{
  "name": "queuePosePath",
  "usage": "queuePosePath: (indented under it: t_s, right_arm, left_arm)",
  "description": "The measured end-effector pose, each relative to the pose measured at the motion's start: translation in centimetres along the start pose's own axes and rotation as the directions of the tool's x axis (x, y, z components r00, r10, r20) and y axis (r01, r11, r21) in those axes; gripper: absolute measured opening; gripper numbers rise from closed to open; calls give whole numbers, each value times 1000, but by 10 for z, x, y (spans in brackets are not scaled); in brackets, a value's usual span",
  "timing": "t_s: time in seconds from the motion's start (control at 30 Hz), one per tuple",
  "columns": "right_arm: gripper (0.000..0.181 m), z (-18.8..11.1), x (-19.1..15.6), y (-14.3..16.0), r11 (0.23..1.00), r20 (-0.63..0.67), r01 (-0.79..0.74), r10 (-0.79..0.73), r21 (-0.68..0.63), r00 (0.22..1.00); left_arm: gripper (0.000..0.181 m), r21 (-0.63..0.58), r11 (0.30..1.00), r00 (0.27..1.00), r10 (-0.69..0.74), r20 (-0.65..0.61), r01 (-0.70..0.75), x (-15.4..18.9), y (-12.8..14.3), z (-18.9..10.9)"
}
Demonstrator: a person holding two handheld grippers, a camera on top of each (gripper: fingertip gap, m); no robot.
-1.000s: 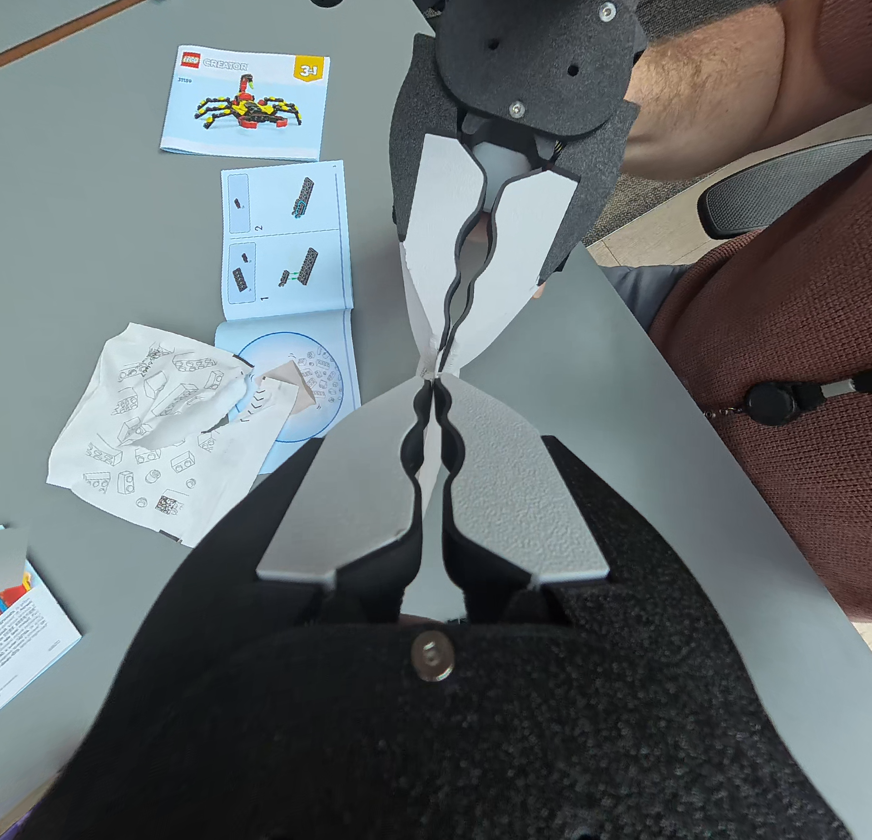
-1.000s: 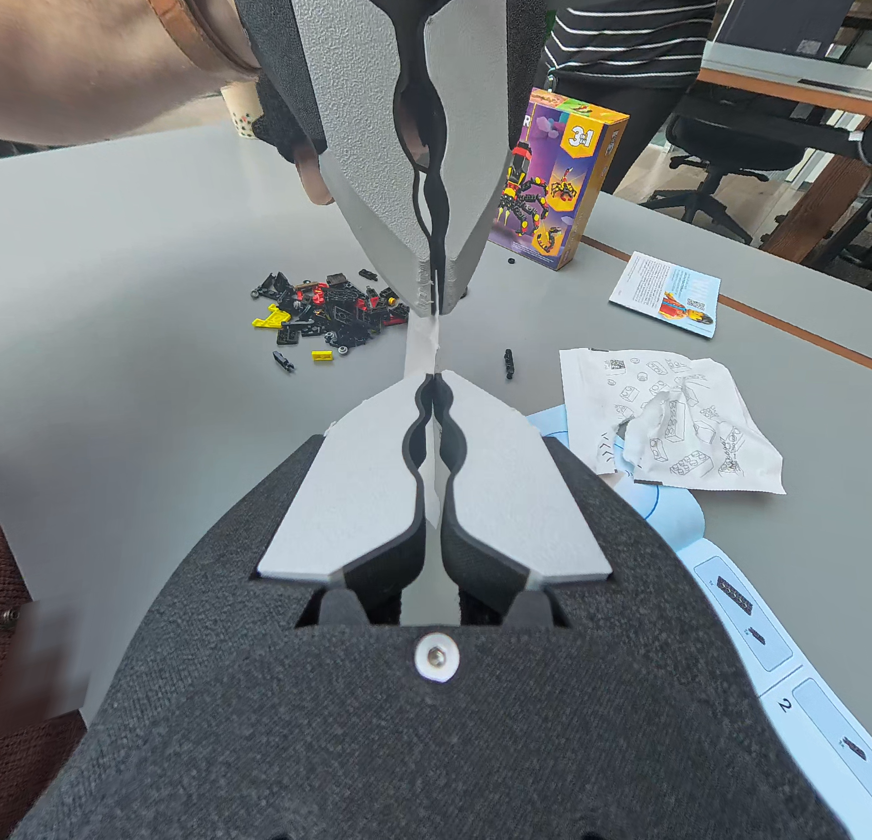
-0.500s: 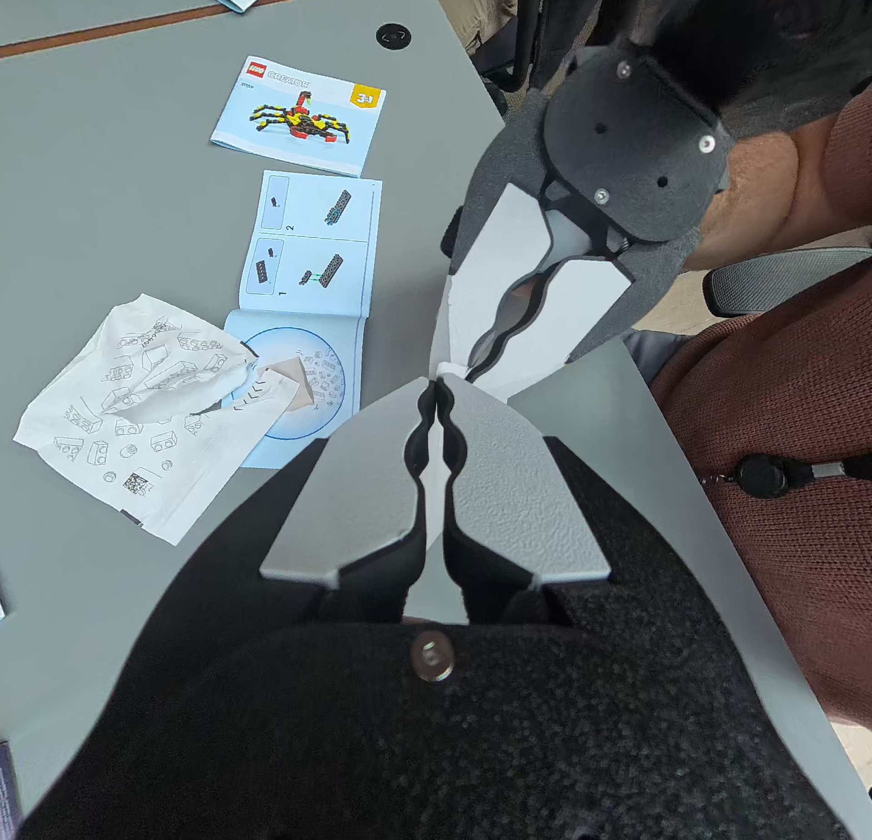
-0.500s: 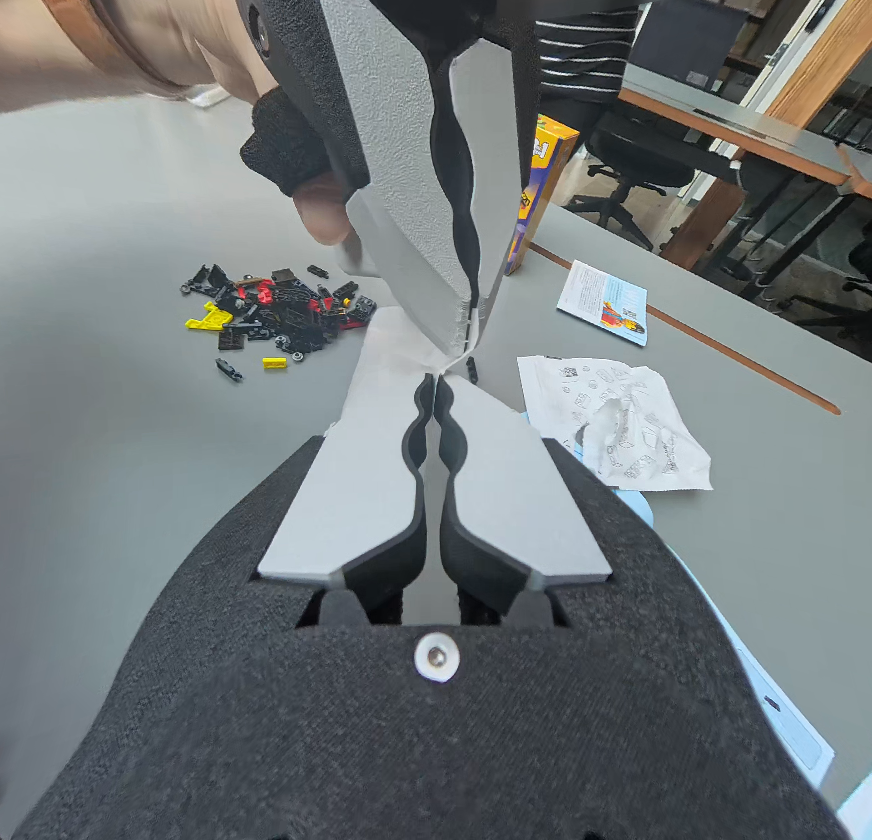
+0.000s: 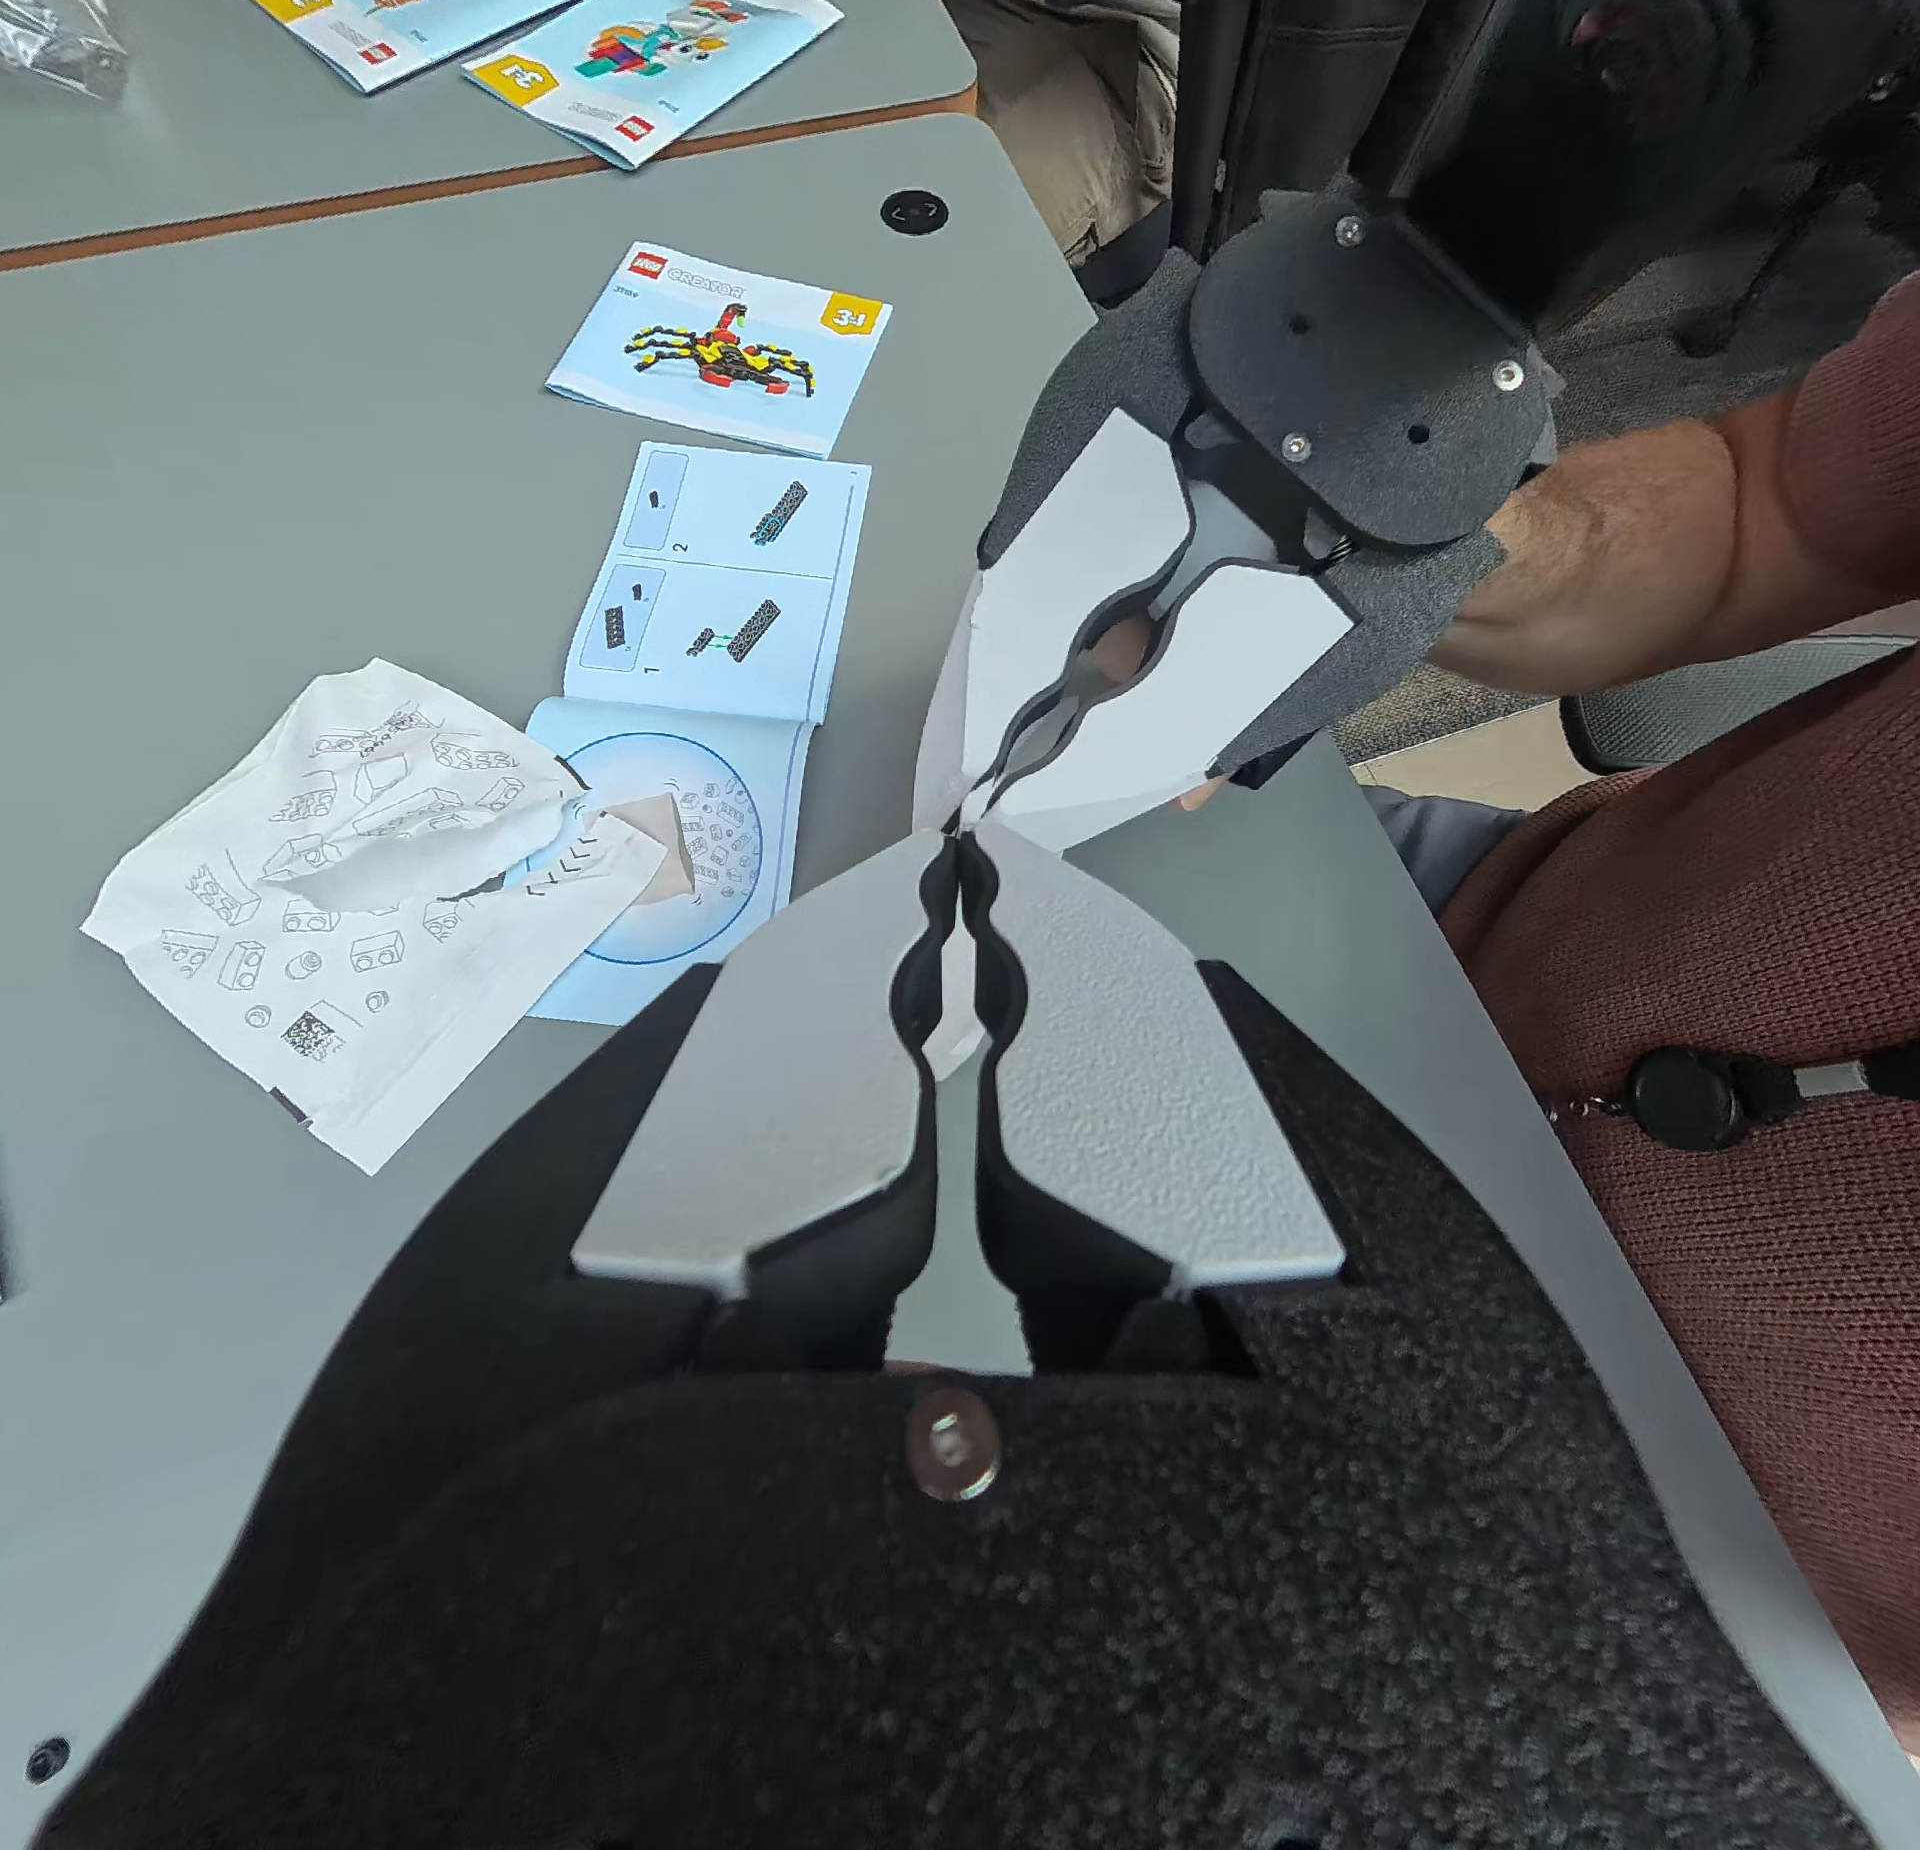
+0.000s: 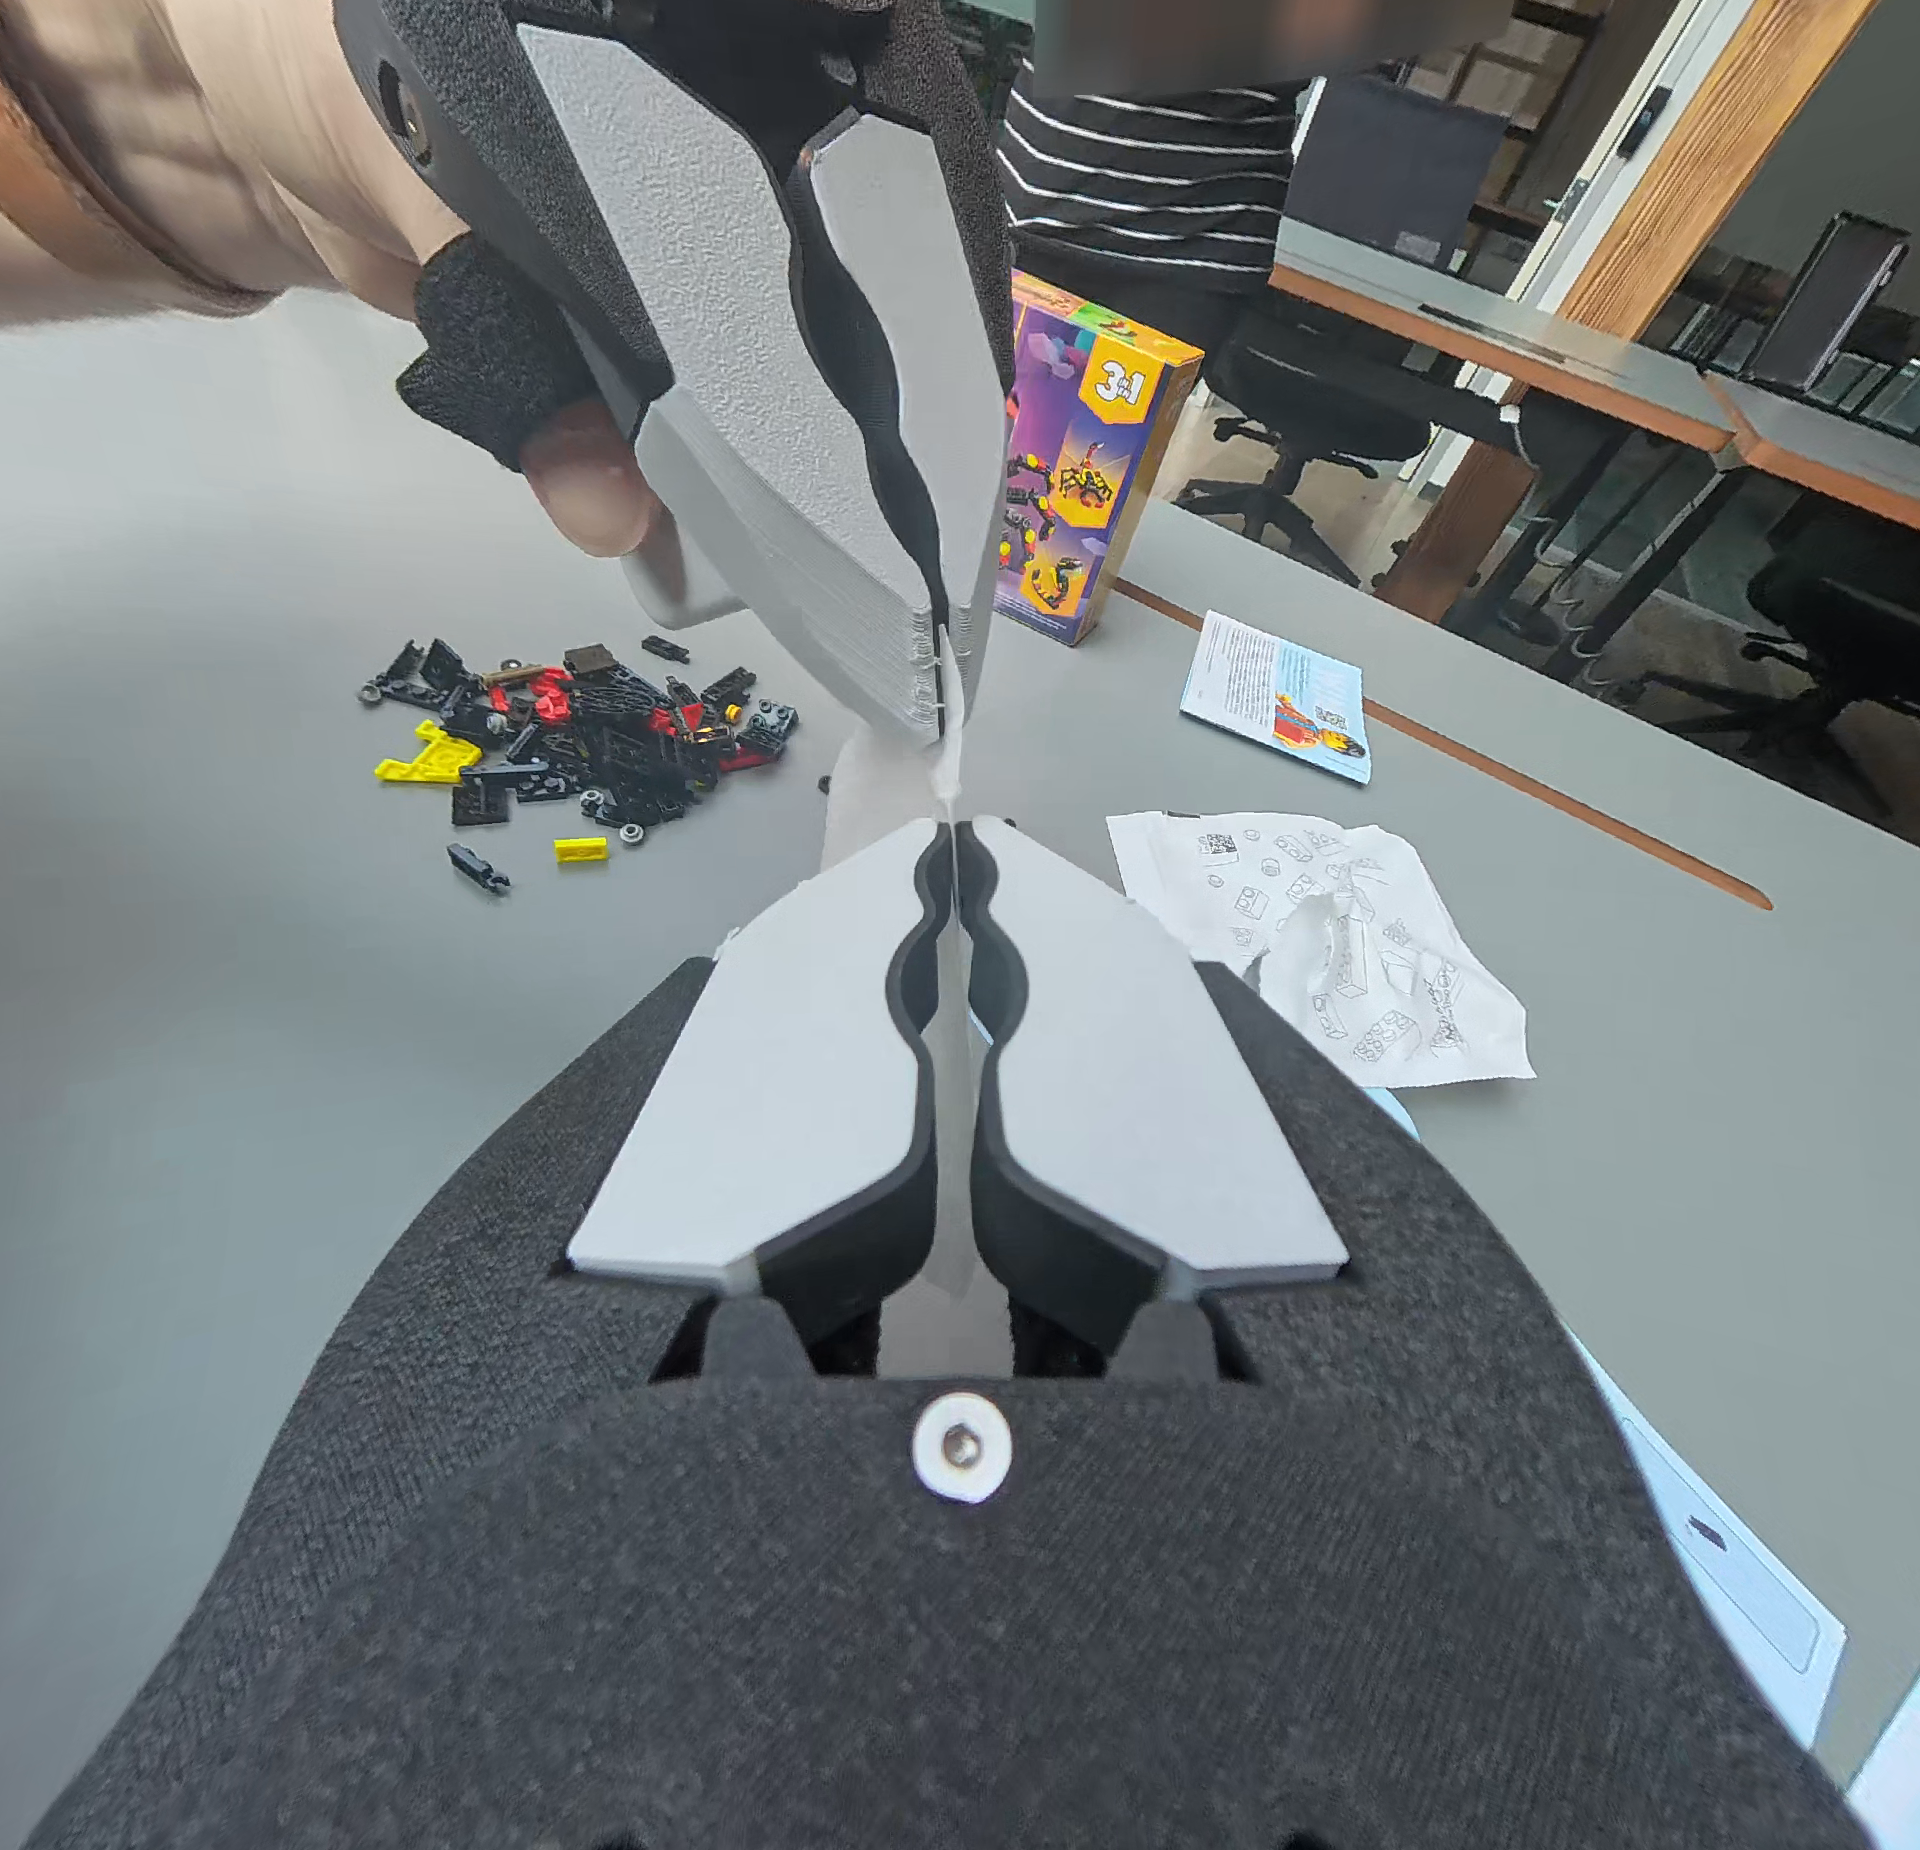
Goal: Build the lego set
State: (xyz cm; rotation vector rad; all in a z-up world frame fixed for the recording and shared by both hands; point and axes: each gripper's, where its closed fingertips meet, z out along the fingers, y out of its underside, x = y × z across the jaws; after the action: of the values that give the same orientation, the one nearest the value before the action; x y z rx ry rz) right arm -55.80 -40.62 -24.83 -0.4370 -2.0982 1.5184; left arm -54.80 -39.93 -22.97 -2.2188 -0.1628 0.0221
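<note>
White paper bag pinched between both closed hand-held grippers.

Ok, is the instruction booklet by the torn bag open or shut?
Open: the instruction booklet lies spread flat on the table, step pages showing, the torn paper bag overlapping its lower page.

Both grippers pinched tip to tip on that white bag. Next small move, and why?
Probably pull the two apart to tear it. The left hand-held gripper and the right hand-held gripper are both shut on the small white paper bag, tips almost touching, and it looks unopened. One torn bag already lies by the loose bricks.
</note>
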Motion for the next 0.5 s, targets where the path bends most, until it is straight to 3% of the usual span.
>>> queuePosePath:
  t_s: [0.5]
  right_arm:
    - [4, -4, -11, -17, 998, 75, -36, 32, 53, 997]
  left_arm:
    - [0, 24, 1000, 1000, 3, 27, -4, 7, 6, -17]
